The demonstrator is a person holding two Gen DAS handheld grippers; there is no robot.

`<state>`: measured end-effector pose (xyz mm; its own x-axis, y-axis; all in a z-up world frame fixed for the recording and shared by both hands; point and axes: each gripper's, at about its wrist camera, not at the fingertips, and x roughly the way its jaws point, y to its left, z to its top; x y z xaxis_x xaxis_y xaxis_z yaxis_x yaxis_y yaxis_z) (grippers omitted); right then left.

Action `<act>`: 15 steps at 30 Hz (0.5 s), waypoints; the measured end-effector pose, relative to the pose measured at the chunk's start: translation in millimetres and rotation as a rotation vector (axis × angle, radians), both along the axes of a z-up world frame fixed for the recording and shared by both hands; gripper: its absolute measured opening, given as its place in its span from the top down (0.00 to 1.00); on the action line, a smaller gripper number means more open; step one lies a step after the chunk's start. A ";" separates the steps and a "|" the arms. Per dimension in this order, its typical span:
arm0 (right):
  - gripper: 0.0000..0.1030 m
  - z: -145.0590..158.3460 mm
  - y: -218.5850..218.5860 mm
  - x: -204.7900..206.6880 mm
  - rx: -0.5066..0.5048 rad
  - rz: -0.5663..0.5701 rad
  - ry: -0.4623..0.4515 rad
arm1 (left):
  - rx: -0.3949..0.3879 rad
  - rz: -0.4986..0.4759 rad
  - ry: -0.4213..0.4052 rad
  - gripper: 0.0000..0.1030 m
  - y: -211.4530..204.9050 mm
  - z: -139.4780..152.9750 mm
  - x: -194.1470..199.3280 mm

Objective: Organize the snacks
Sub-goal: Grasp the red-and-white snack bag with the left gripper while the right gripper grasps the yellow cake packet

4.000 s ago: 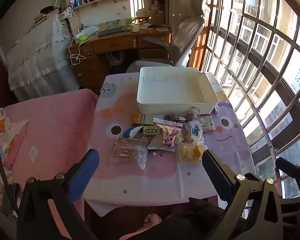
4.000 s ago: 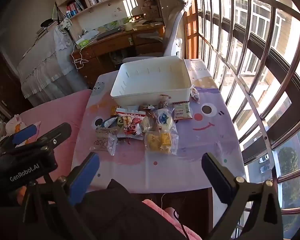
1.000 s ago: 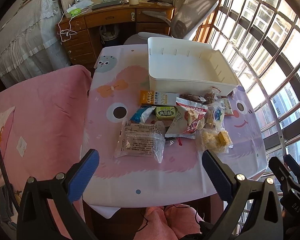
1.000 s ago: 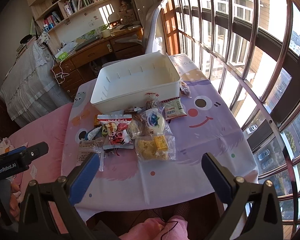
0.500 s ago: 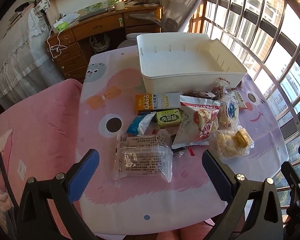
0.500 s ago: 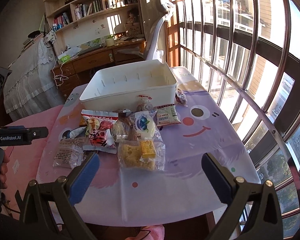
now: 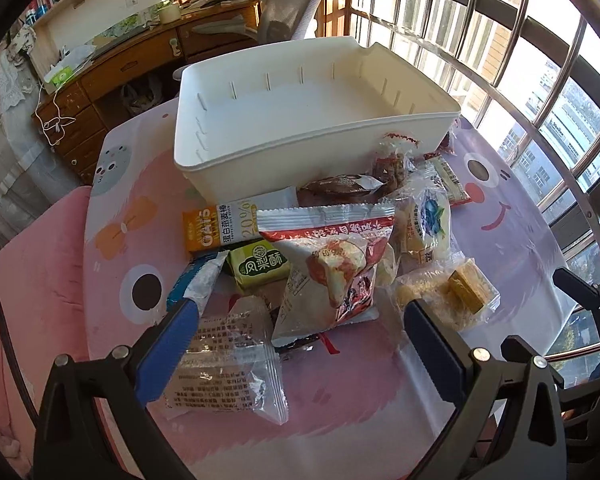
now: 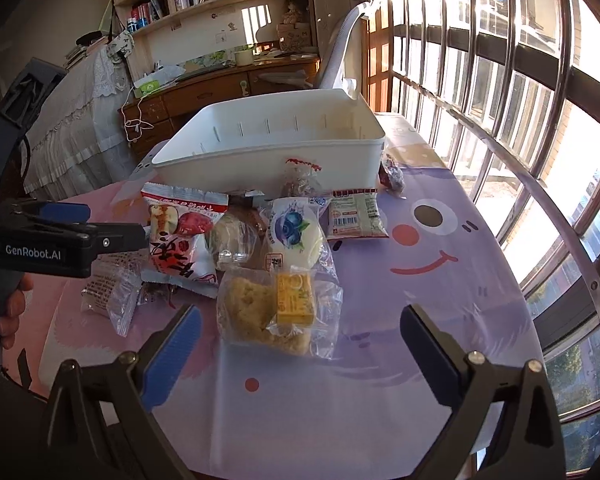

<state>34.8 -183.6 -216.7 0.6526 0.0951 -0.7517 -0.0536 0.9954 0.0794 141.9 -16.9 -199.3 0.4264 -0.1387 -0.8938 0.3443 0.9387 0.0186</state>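
An empty white bin (image 7: 308, 120) (image 8: 276, 152) stands at the far side of the table, with several snack packets heaped in front of it. My left gripper (image 7: 300, 320) hangs open low over the heap, its fingers straddling a red-and-white apple packet (image 7: 332, 268) and a clear biscuit bag (image 7: 220, 364). My right gripper (image 8: 298, 328) is open too, just above a clear bag of yellow cake (image 8: 276, 312). Also in the heap are an orange oats bar (image 7: 220, 228), a green pastry packet (image 7: 260, 266) and a blueberry bun (image 8: 294, 232). Neither gripper holds anything.
The table wears a pink and purple cartoon cloth (image 8: 440, 280). Window bars (image 8: 520, 100) run along the right side. A wooden desk (image 8: 228, 84), an office chair (image 8: 348, 40) and bookshelves stand behind the bin. A hand (image 8: 12, 312) grips the left tool's handle.
Both grippers have moved forward and down toward the snack heap, which now fills the views. Both stay open, and no packet has shifted.
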 end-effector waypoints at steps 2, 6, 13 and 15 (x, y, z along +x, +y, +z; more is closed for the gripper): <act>0.07 -5.9 0.0 6.2 -0.004 0.021 0.020 | 0.014 -0.011 0.028 0.03 -8.4 -8.2 6.9; 0.10 -14.1 -1.3 17.1 0.010 0.057 0.049 | 0.028 0.002 0.065 0.09 -16.9 -20.4 18.8; 0.31 -29.0 2.5 34.2 0.034 0.130 0.110 | 0.051 0.009 0.107 0.15 -22.4 -34.2 32.9; 0.33 -32.2 2.4 39.0 0.041 0.142 0.129 | 0.058 0.015 0.119 0.19 -22.7 -38.4 37.0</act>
